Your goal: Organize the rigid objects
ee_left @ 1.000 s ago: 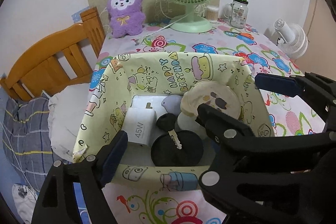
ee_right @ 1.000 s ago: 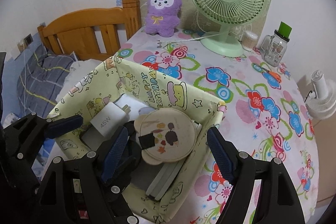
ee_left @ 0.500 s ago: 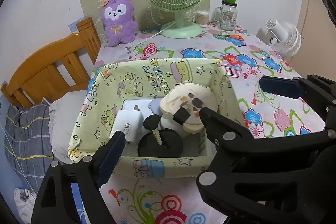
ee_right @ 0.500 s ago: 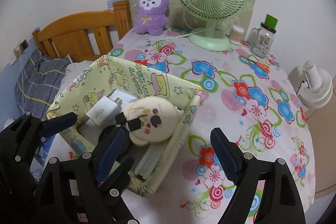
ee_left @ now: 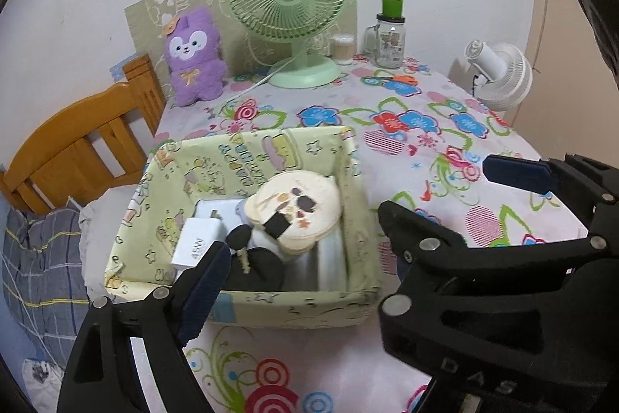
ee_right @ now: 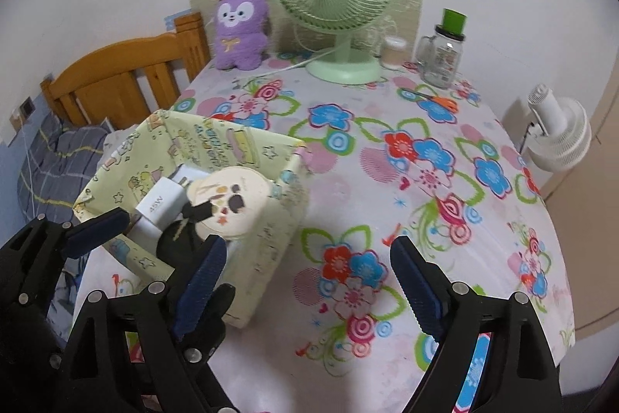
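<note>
Two grippers frame your view above the flower-printed tablecloth [ee_right: 390,180]. Near its left edge stands the pale-yellow cartoon-print fabric storage box [ee_left: 271,153], holding a round cream bear-shaped compact [ee_left: 296,211], a white 45W charger block [ee_left: 193,244] and a black key [ee_left: 240,242]. Your left gripper [ee_left: 352,215] and right gripper [ee_right: 305,281] have just been opening; both stand apart, nothing between their jaws, hovering at the box's near side.

My left tool [ee_left: 352,211] and right tool [ee_right: 305,277] are matte black plastic frames with silver screw heads, ribbed dark-blue pads [ee_right: 199,281], and "DAS" embossed on one.
</note>
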Demonstrator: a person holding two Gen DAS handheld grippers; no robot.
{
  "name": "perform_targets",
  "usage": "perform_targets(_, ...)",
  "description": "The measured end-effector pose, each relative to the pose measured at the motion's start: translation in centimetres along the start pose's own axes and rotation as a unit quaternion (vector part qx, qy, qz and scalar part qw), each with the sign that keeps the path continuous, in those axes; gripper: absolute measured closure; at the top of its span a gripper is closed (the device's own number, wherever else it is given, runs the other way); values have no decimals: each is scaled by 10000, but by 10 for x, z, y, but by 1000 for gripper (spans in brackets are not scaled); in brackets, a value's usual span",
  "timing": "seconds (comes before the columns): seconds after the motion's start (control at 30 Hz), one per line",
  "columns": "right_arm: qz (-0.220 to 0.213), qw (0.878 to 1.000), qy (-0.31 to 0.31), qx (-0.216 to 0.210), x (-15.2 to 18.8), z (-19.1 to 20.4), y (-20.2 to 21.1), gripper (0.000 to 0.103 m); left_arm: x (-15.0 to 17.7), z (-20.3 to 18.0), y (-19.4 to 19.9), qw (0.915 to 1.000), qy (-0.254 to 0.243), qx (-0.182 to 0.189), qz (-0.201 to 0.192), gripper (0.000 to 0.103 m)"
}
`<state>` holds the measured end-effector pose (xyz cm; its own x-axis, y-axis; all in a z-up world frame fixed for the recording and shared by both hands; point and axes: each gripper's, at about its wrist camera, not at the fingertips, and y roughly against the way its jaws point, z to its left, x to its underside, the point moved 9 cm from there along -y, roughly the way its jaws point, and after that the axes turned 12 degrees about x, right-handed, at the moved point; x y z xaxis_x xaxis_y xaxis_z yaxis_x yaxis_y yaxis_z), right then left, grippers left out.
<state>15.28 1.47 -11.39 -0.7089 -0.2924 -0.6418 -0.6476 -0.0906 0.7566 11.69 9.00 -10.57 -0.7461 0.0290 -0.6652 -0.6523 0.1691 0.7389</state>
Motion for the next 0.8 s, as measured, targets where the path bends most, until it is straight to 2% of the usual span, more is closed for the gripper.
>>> perform_targets(0.33, -153, 9985, -357, 386, 7, -45, 16, 14, -9, -28, 5, 9997, -91, 90, -190, 14)
perform_targets(0.8, -324, 9943, -759, 676, 21, -97, 41, 14, -18, -64, 20, 9984, -269, 235, -439, 11)
